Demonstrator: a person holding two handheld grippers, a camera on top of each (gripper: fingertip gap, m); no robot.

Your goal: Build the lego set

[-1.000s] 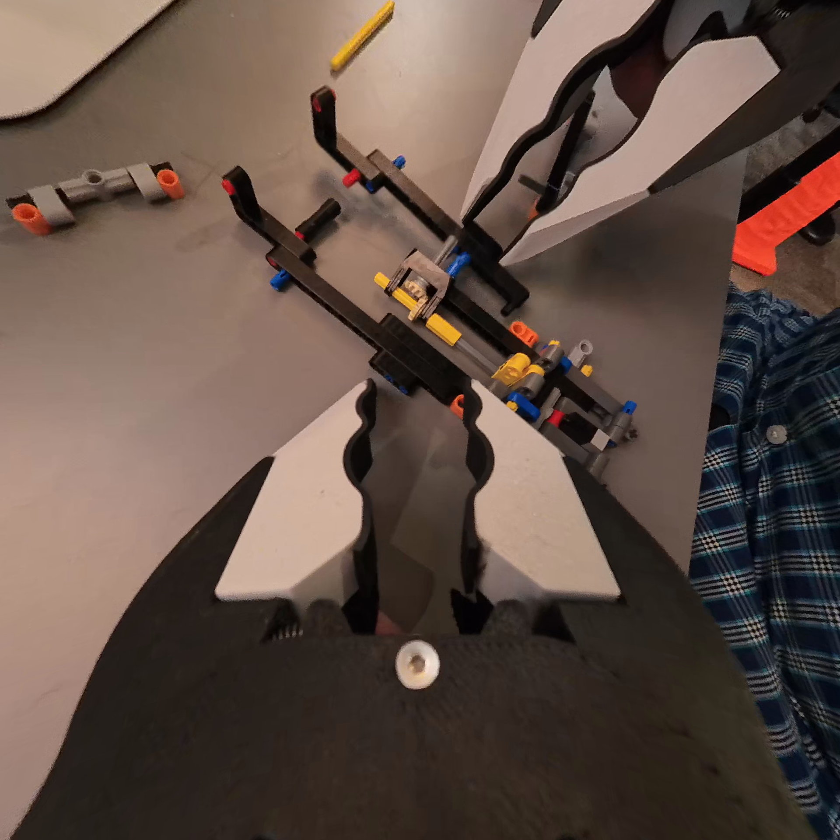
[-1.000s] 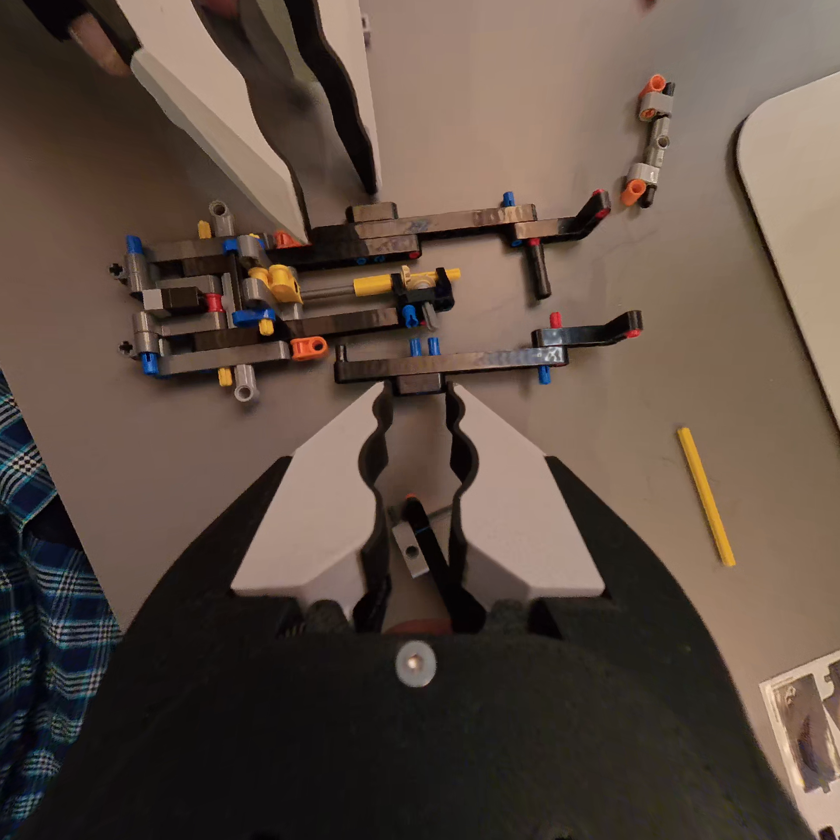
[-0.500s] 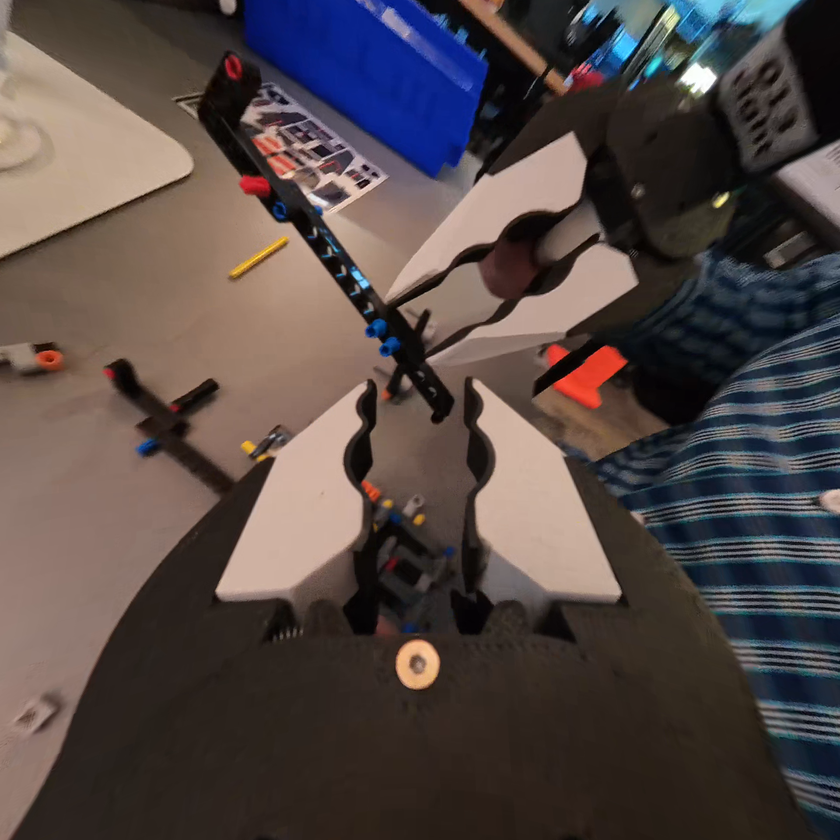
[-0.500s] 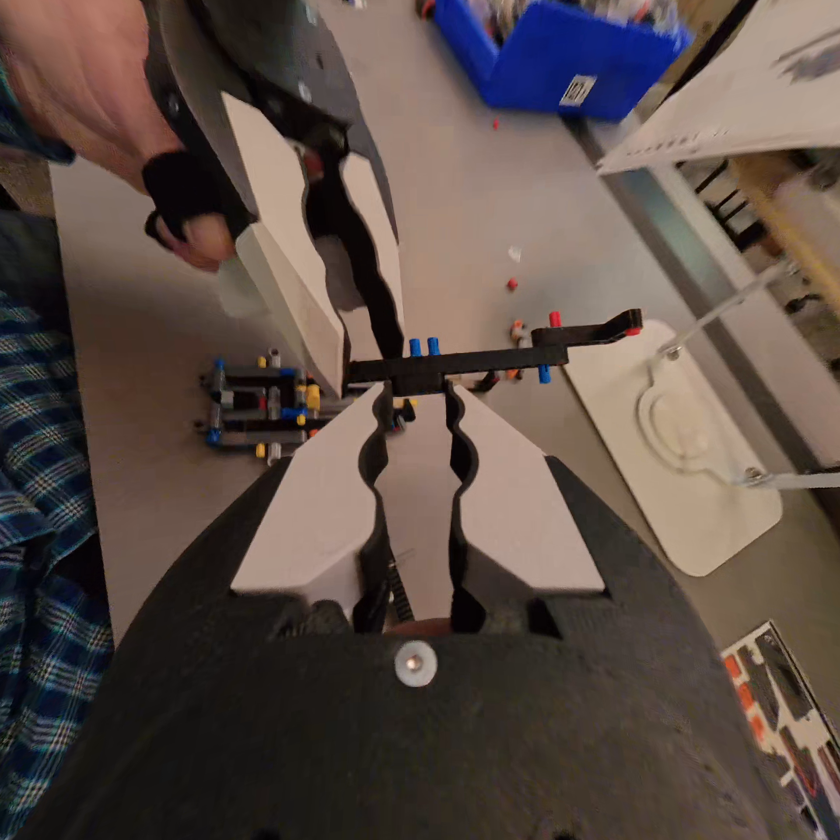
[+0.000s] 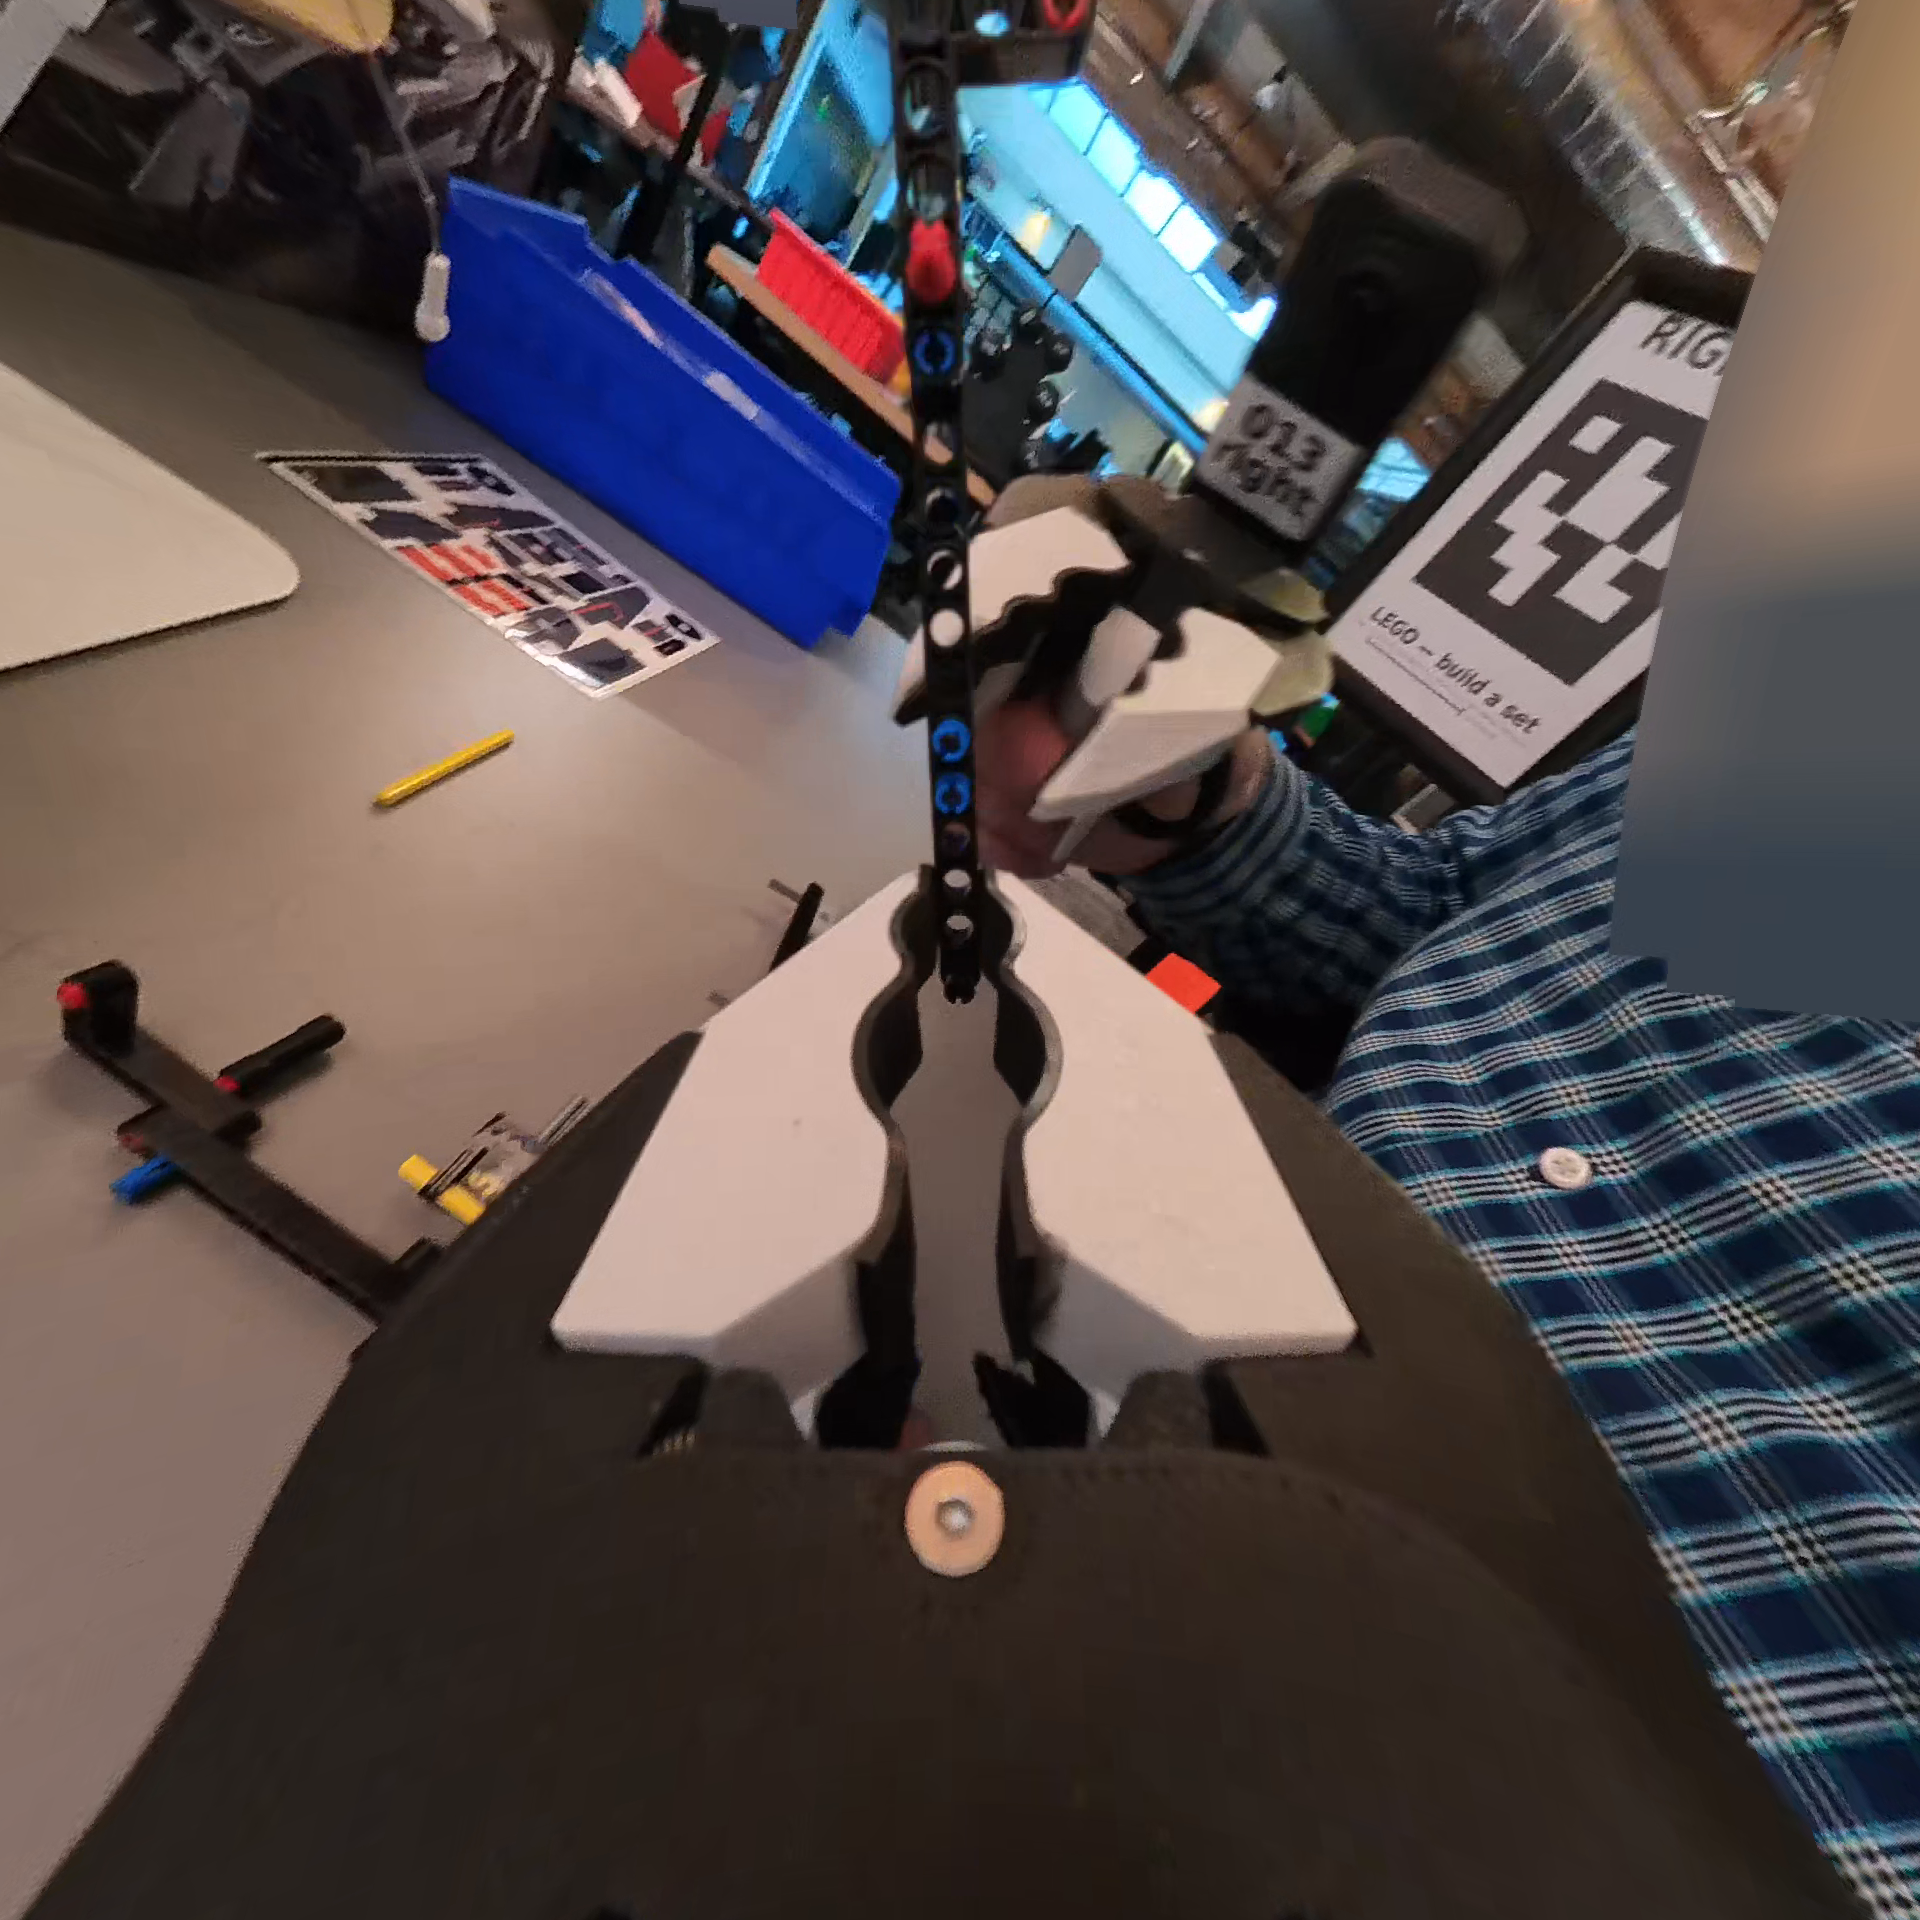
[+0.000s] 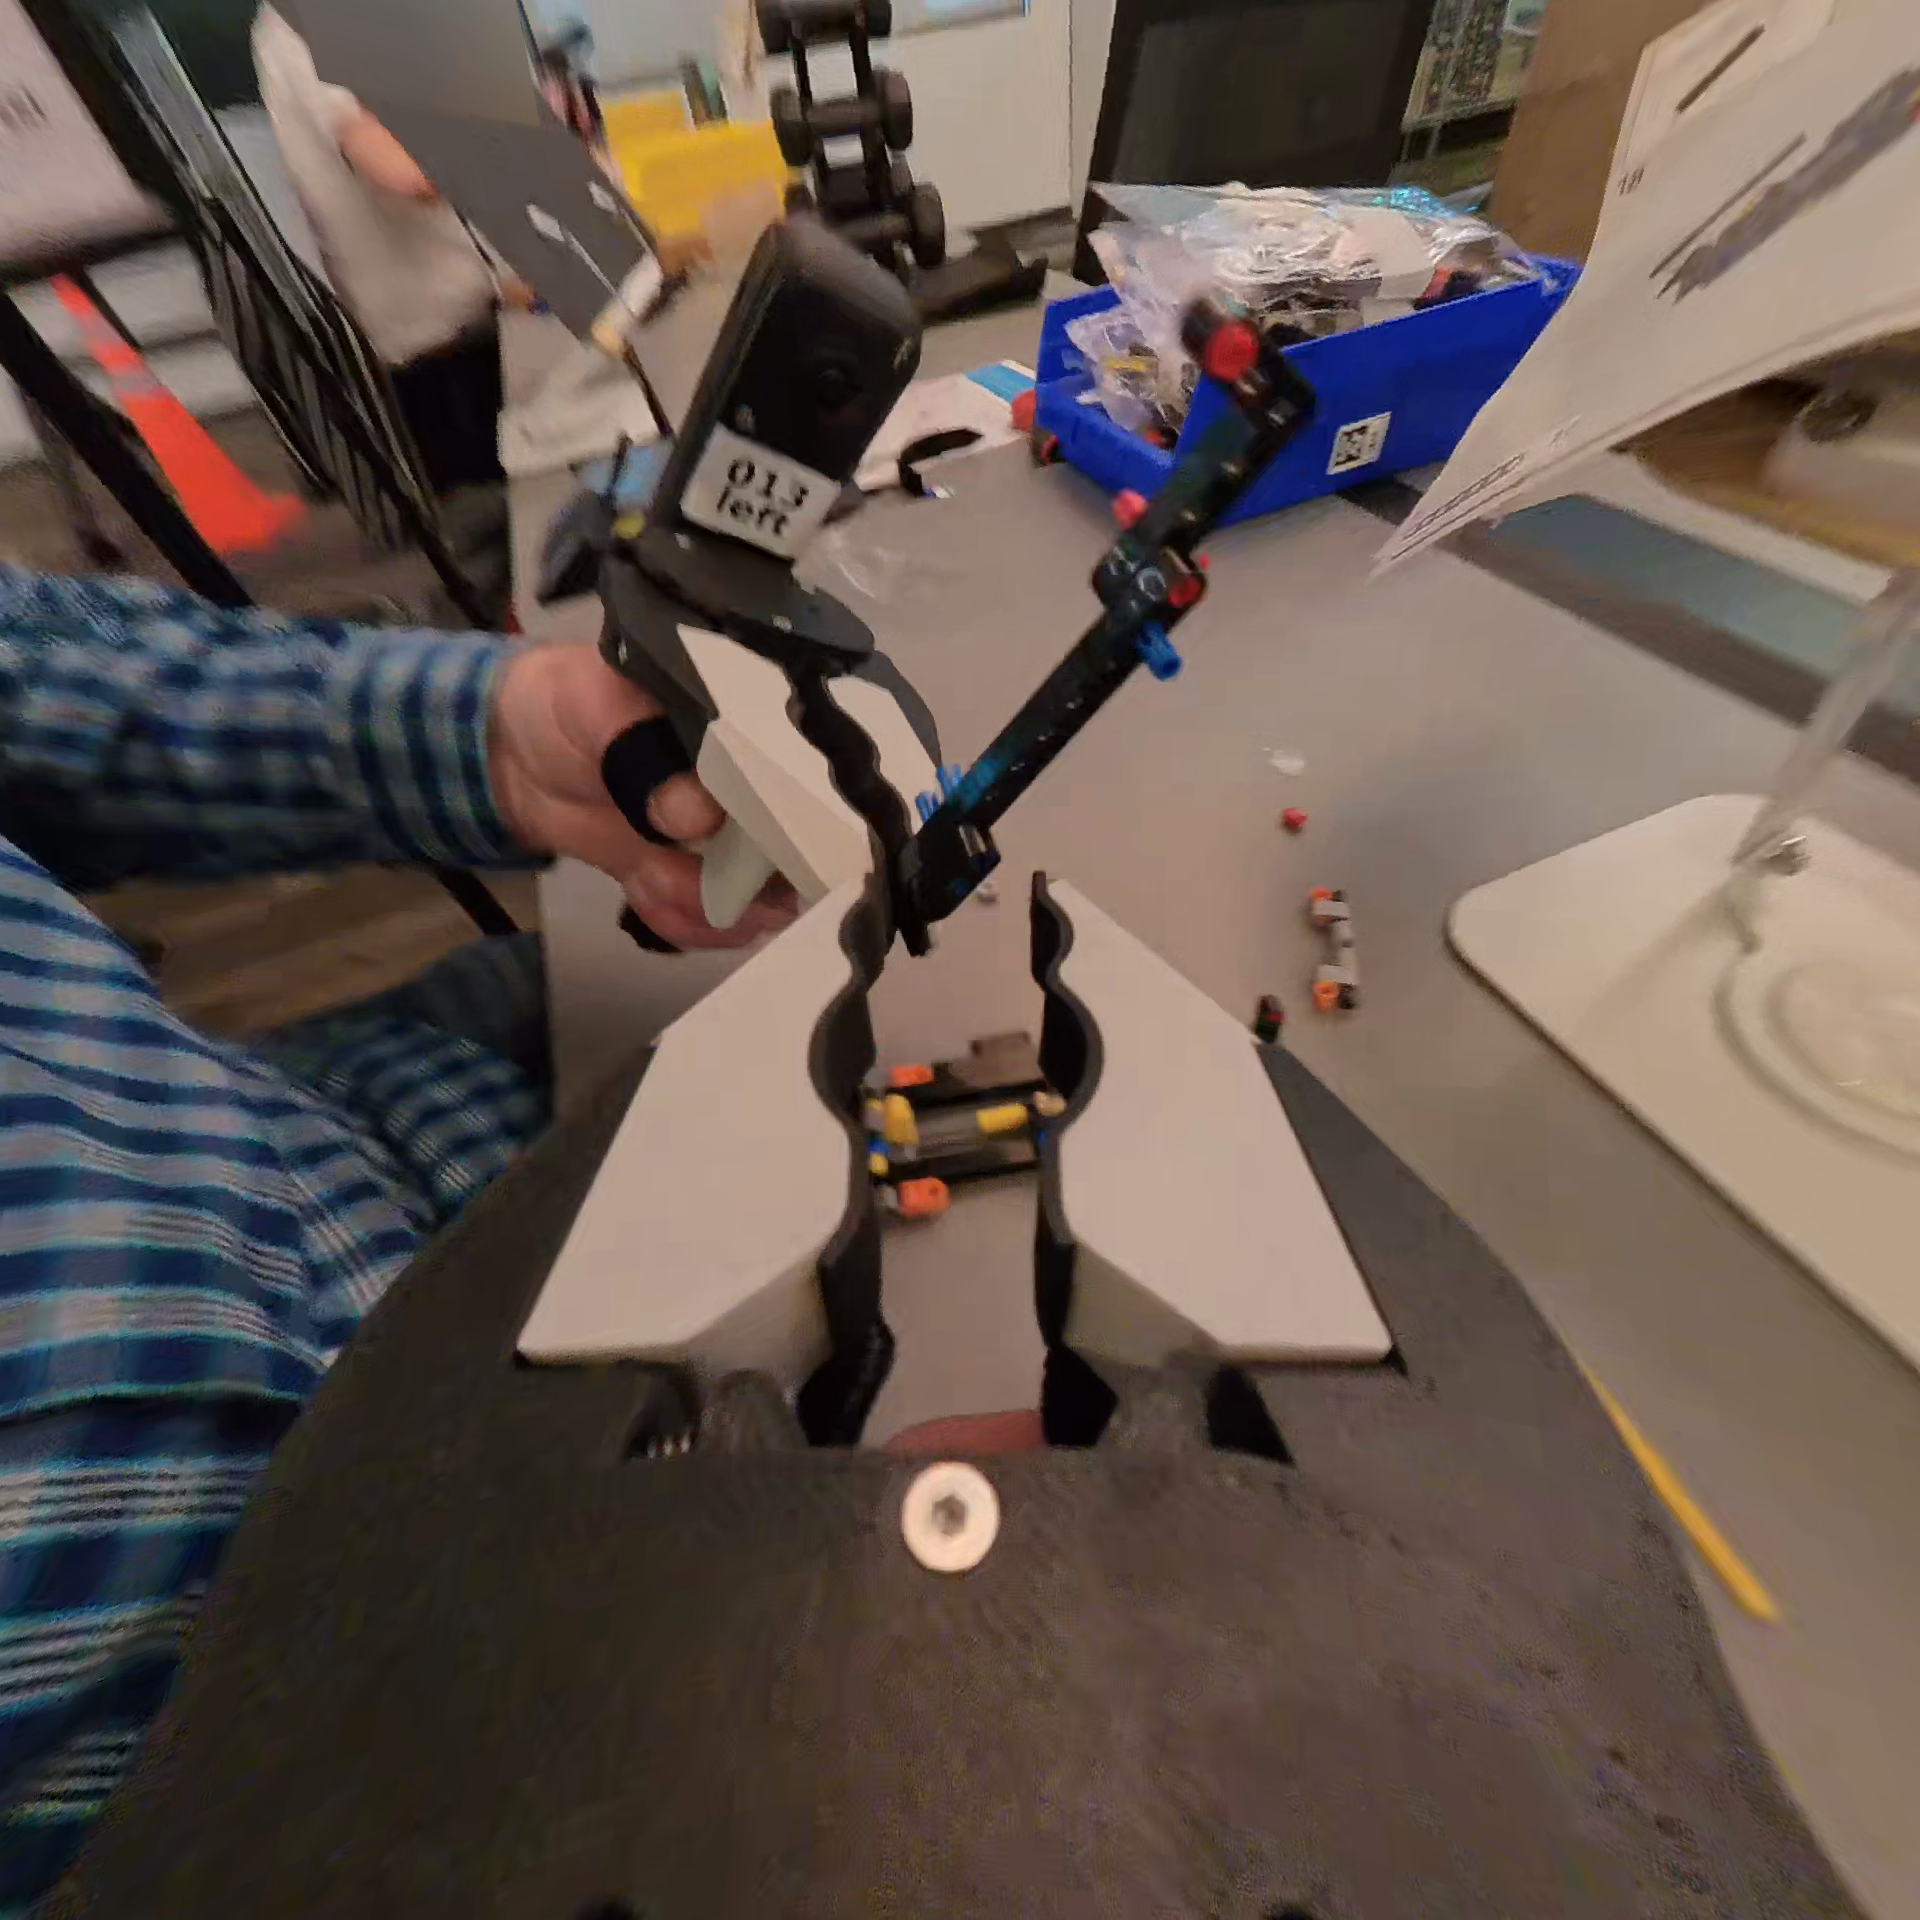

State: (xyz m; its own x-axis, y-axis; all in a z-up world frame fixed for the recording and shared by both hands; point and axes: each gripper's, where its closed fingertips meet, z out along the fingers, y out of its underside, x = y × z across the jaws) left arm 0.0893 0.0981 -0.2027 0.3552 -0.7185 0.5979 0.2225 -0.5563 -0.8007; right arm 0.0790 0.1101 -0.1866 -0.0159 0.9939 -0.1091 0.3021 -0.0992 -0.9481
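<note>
A long black beam (image 5: 935,436) with blue and red pins stands upright in the air. My left gripper (image 5: 956,914) is shut on its lower end. In the right wrist view the beam (image 6: 1049,717) slants up to the right out of the left gripper (image 6: 883,821). My right gripper (image 6: 951,904) is open and empty, its left fingertip just beside the beam's lower end. It also shows in the left wrist view (image 5: 997,748), behind the beam. The chassis assembly (image 6: 956,1132) lies on the table below. A second black beam (image 5: 208,1143) lies at the left.
A yellow axle (image 5: 442,769) and a sticker sheet (image 5: 488,561) lie on the grey table. A blue bin (image 6: 1351,416) of parts stands at the back. A white base plate (image 6: 1714,1039) is at the right, with a small grey-orange piece (image 6: 1333,951) near it. The grippers are tip to tip, or close to it.
The right gripper lifted the black beam off the table and swung it upright. The left gripper has closed on its lower end, and the right gripper has let go.
</note>
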